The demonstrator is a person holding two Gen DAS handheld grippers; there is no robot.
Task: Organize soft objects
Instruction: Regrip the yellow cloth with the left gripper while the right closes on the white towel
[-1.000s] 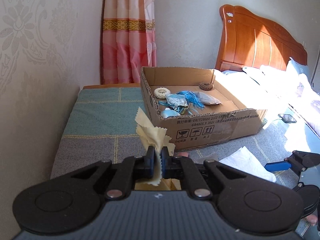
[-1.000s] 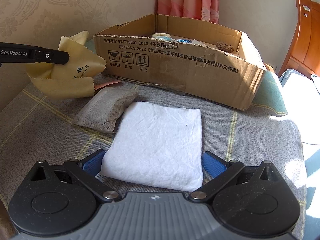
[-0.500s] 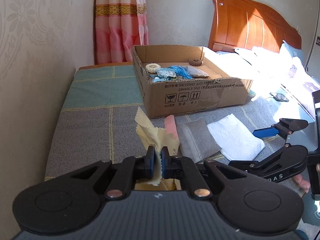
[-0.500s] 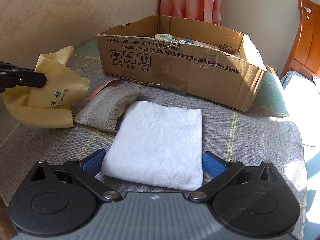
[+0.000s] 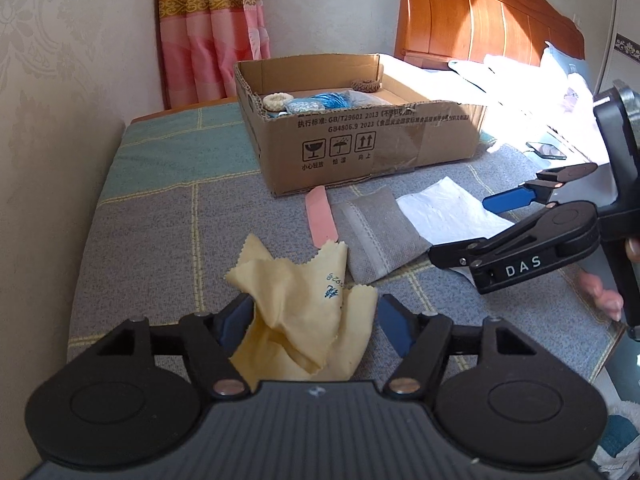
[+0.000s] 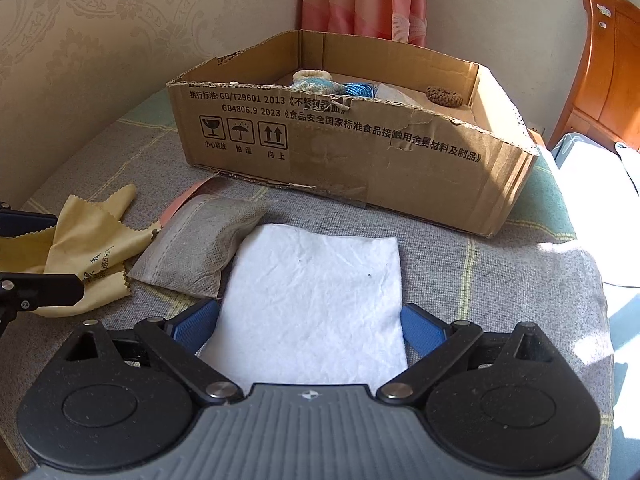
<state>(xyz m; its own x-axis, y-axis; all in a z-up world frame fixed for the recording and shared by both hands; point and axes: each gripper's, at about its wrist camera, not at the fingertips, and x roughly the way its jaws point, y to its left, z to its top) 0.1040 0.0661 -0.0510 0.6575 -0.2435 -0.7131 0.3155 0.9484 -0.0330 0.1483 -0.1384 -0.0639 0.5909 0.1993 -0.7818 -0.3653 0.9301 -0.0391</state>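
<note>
Since the earlier frame, the yellow cloth (image 5: 308, 316) has been released; left gripper (image 5: 312, 320) jaws have just opened, cloth slumped between them on the bed (image 5: 160, 240). In the right view, right gripper (image 6: 310, 326) jaws stand apart, closing slightly around the white pad (image 6: 316, 292). Grey pouch (image 6: 200, 248) remains outside the cardboard box (image 6: 360, 160); box contents are partly hidden.

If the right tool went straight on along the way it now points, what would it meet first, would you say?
Most likely the white cloth, which already lies between the open pads of the right tool. Beyond it stands the cardboard box, though depth is hard to judge.
</note>
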